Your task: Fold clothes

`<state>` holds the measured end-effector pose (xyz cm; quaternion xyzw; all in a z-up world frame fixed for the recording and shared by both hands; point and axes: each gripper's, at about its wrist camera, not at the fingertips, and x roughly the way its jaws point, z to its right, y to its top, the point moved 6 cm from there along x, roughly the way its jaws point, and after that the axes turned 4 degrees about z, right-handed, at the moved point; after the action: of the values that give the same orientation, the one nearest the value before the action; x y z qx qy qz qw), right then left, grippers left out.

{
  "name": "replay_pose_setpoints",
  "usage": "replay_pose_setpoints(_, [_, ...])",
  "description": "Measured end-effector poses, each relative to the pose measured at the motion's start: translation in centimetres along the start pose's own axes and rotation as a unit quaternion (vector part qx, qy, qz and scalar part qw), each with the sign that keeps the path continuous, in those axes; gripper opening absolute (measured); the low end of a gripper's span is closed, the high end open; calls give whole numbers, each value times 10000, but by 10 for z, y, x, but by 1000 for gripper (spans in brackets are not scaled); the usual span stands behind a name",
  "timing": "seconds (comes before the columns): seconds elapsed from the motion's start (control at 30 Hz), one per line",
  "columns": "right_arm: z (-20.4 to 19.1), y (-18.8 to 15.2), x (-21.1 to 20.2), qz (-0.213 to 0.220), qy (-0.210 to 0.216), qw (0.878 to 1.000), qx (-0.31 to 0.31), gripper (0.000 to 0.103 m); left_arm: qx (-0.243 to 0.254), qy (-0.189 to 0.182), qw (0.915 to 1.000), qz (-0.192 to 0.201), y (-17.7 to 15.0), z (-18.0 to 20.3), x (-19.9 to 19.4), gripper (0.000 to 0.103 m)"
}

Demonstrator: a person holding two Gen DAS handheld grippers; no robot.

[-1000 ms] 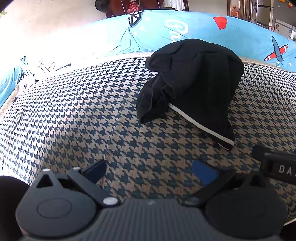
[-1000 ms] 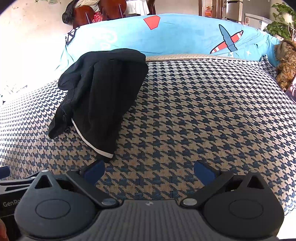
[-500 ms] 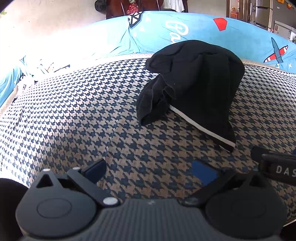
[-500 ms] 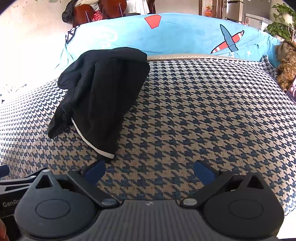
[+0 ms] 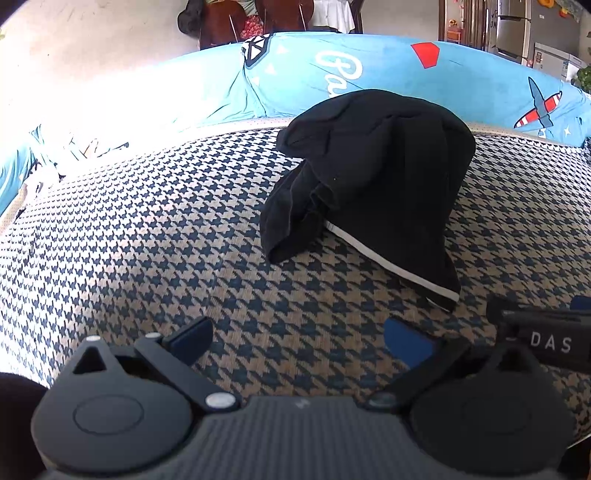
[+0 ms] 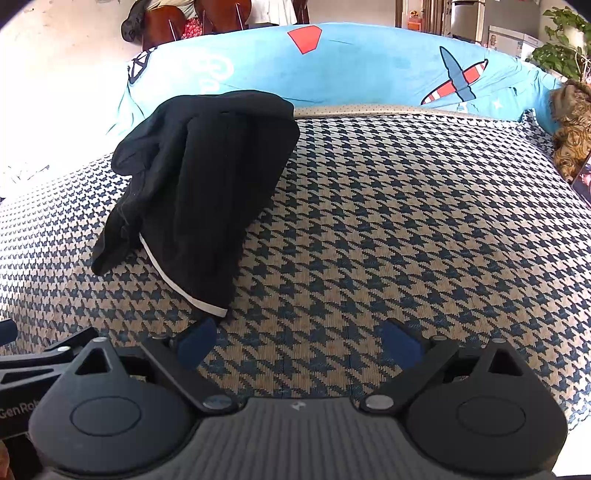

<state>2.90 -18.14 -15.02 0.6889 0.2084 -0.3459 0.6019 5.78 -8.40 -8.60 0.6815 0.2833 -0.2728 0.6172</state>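
Note:
A black garment point(image 5: 373, 177) with a white hem stripe lies bunched in a heap on the houndstooth surface point(image 5: 147, 240). In the right wrist view the same garment point(image 6: 207, 184) sits ahead and to the left. My left gripper point(image 5: 299, 338) is open and holds nothing, short of the garment's near edge. My right gripper point(image 6: 301, 341) is also open and holds nothing, with its left fingertip point(image 6: 195, 341) just below the white-striped corner of the hem. The right gripper's body point(image 5: 546, 339) shows at the right edge of the left wrist view.
A blue printed cover point(image 6: 369, 70) with plane and letter motifs runs along the far edge of the surface. A brown patterned object point(image 6: 572, 129) and a plant point(image 6: 565, 48) sit at the far right. Wooden chairs point(image 5: 236, 22) stand behind. Bare houndstooth stretches to the right of the garment.
Both views have shifted slightly, with the garment sitting a little lower and closer in frame. The garment itself has not moved and both grippers stay open.

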Motion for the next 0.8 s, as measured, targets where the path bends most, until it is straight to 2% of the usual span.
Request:
replay_pose_setpoints(0.17, [0,1,1,8,5,10000,-1,96,25,-34,10000,15,1,-1,4,93])
replay_pose_setpoints(0.27, [1,2,2,16,2,10000,22,88,22,-94,9999,34,3,-2,6,91])
replay_pose_setpoints(0.4, [1,4,4,26,43,10000,57,62,44,-180,9998,47,6,-4,9,79])
replay_pose_setpoints(0.43, [0,4,5,11,74,10000,64,60,63,-204,9998,44,7,-4,11,74])
replay_pose_setpoints(0.5, [-1,3,7,3,162,9998,75,45,102,-252,9996,37,9,-4,13,66])
replay_pose_setpoints(0.53, [-2,4,6,22,196,9998,69,41,122,-276,9995,34,10,-4,15,59])
replay_pose_setpoints(0.6, [-4,4,6,57,230,9997,41,17,161,-324,9993,28,11,-4,18,46])
replay_pose_setpoints(0.67, [-5,4,7,57,233,9997,20,11,200,-372,9991,21,13,-4,20,28])
replay_pose_setpoints(0.73, [-6,5,8,63,296,9995,42,9,239,-420,9988,14,15,-4,23,23])
replay_pose_setpoints(0.8, [-7,7,8,91,322,9994,8,8,278,-468,9985,8,17,-4,26,23])
